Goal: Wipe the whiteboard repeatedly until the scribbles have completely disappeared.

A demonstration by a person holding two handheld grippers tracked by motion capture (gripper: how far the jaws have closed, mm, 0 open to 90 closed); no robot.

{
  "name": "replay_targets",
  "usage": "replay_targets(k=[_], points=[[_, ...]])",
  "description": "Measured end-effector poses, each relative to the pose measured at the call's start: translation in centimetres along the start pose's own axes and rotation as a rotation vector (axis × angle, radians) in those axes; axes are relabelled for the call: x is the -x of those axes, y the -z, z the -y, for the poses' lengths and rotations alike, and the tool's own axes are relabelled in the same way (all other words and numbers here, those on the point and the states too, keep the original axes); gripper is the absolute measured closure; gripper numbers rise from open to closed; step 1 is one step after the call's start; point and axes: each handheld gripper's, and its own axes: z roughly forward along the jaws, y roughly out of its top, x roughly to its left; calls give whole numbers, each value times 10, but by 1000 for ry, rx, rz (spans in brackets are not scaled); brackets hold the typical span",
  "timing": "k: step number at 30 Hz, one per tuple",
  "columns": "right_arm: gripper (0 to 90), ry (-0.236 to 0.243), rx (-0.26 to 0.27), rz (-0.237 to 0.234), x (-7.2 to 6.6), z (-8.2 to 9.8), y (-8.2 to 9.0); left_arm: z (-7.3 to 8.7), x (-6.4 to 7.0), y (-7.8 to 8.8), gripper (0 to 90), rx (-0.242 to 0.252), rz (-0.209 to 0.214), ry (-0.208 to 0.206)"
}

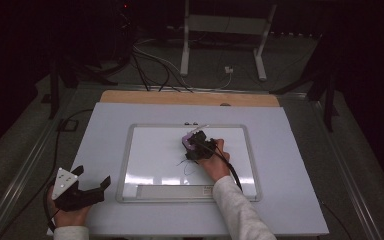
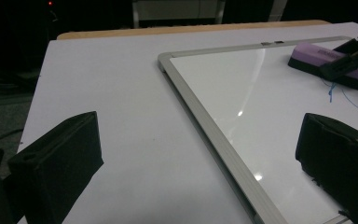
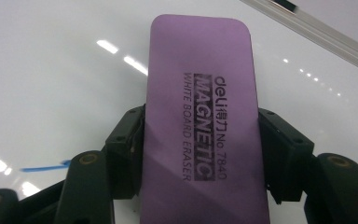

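Note:
A purple whiteboard eraser (image 3: pixel 200 121) lies flat on the whiteboard (image 1: pixel 152 150), gripped from both sides by my right gripper (image 3: pixel 200 140), whose jaws press on its long edges. From above, the eraser (image 1: pixel 188 136) and right gripper (image 1: pixel 196 144) sit at the board's upper middle. Blue pen lines (image 1: pixel 187 165) remain just below them, also seen as blue pen lines (image 2: pixel 349 100) in the left gripper view. My left gripper (image 1: pixel 92 176) rests at the table's near left corner, jaws wide apart with nothing between them (image 2: pixel 200 168).
The whiteboard's metal frame (image 2: pixel 200 116) runs between the left jaws' view. A pen tray (image 1: pixel 172 191) lines the board's near edge. The white table (image 1: pixel 105 130) has a wooden strip (image 1: pixel 190 98) at the back. Cables and a stand lie on the floor beyond.

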Motion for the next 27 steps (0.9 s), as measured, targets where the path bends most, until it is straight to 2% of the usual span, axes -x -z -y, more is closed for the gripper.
replay_targets(k=[7, 15, 21, 27], points=[[404, 67, 15, -45, -27, -2, 2, 0, 0, 0, 13, 0, 0, -1], [404, 131, 36, -98, -53, 8, 11, 0, 0, 1, 13, 2, -1, 2], [405, 169, 43, -126, -62, 19, 20, 0, 0, 1, 13, 1, -1, 1], [405, 187, 45, -139, -60, 29, 26, 0, -1, 2, 13, 5, -3, 5]])
